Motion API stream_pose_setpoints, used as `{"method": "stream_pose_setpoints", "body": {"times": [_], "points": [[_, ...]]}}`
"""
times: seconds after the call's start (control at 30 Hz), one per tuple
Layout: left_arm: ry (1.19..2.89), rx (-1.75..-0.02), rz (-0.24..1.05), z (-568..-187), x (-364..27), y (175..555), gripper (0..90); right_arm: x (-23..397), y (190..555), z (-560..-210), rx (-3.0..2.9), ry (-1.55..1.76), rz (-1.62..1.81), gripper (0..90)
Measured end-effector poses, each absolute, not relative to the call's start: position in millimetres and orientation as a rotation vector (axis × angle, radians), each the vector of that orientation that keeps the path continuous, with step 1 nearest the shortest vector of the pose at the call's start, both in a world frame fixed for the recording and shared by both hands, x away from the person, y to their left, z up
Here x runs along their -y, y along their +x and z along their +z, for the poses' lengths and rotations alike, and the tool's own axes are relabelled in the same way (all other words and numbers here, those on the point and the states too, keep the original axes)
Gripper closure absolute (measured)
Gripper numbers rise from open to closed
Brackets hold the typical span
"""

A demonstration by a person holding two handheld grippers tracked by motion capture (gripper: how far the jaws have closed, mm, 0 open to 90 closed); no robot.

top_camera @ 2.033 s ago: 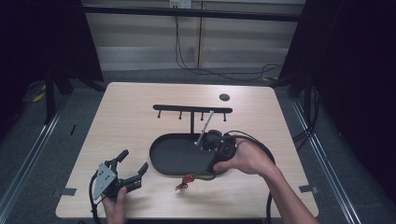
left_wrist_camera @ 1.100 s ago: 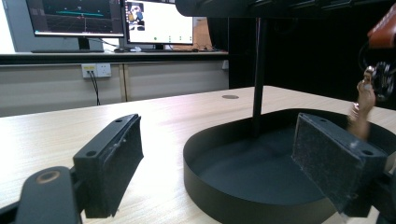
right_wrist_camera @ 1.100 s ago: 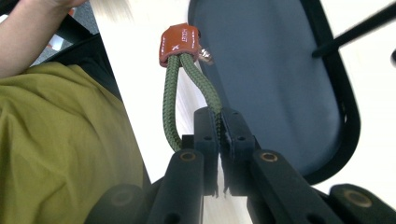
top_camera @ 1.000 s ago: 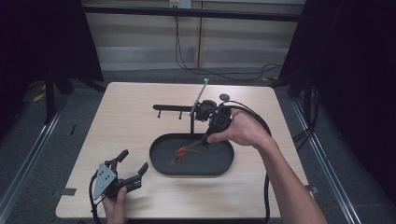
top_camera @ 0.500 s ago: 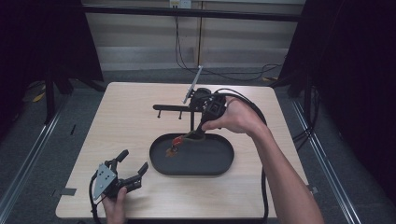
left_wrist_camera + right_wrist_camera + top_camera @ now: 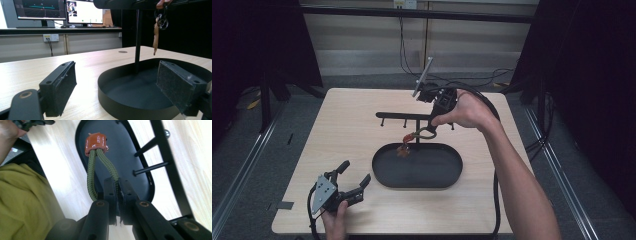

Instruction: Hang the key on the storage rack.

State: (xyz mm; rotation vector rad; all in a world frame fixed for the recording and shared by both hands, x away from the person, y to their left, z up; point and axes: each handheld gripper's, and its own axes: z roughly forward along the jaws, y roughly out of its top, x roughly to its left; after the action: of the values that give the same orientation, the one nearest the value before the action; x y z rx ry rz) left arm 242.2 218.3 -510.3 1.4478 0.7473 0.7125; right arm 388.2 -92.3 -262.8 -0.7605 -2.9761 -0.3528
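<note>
Hanging the keychain on the rack looks like the job here, so go slow and steady. The table [image 6: 347, 125] is the biggest thing, lying under both tools. On it, just below the right tool [image 6: 428, 131], sits the black tray [image 6: 422, 181], and a thin post stands up out of the tray to carry the black rack [image 6: 397, 115], a bar with little pegs. The bar runs right beside the right tool, with the pegs sticking out toward it.

The right tool has its two black jaws squeezed together on the green cord loop [image 6: 93, 173] of the keychain. The brown leather tab [image 6: 96, 143] sits at the far end of the loop, past the jaw tips, and the keys hang under it (they look tiny from above).

To do it well, I think the loop should be held open and level with one peg [image 6: 149, 169], then slid over the tip. Only let go once the cord rests on the peg, or the keys may drop into the tray.

The left tool [image 6: 353, 182] waits near the table's front edge, jaws wide apart, holding nothing.
</note>
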Motion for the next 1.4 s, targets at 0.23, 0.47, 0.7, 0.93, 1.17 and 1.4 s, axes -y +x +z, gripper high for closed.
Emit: {"method": "stream_pose_setpoints", "body": {"times": [0.23,0.47,0.7,0.93,1.17,1.4], "points": [[1.455,-0.742,0.711,-510,-219,242,15.8,93,399,-271,2.963,-0.784,-0.310,85.6],[1.444,-0.737,0.707,-510,-218,242,15.8,95,414,-275,2.965,-0.831,-0.275,85.7],[1.442,-0.737,0.708,-511,-218,242,15.8,97,423,-282,2.969,-0.861,-0.273,85.6],[1.449,-0.732,0.710,-510,-219,242,15.8,99,423,-283,2.987,-0.861,-0.293,85.4],[1.448,-0.732,0.710,-510,-219,242,15.8,102,425,-284,2.976,-0.864,-0.330,84.7],[1.449,-0.732,0.709,-510,-219,242,15.8,102,425,-285,2.965,-0.842,-0.348,84.1]]}}
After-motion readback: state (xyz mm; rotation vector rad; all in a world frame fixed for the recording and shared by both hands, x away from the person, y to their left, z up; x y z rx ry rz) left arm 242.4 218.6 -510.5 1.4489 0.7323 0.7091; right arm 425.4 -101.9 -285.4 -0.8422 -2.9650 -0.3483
